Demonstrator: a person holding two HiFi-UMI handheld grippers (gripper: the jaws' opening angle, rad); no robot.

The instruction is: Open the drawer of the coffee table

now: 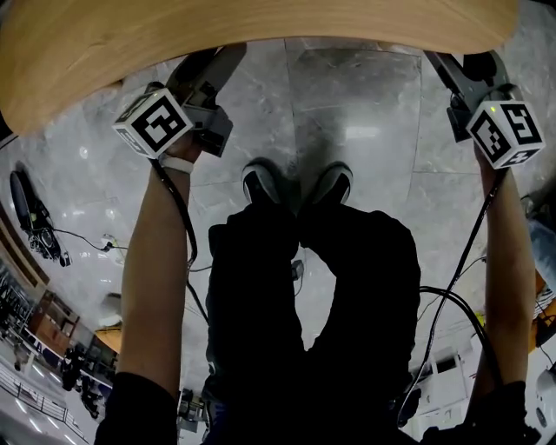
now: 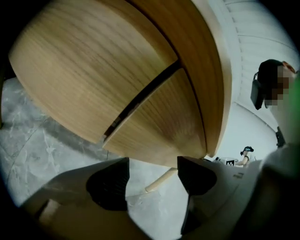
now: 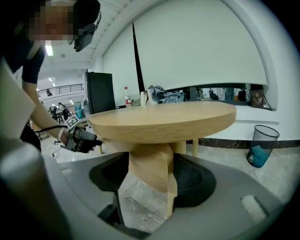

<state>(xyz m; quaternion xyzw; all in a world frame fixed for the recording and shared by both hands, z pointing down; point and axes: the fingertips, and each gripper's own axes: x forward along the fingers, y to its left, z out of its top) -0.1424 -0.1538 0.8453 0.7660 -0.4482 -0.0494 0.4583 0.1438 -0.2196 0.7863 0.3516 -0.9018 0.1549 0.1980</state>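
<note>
Now left claw and right claw stand open by the coffee table
Left one empty; table leg between right jaws, not pinched

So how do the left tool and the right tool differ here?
The left tool faces a wood panel under the rim of the coffee table, split by a dark seam; the right tool sees the table side-on. Only floor and a distant leg show between the left tool's jaws; a wooden support stands between the right tool's. Both are open, gripping nothing.
</note>
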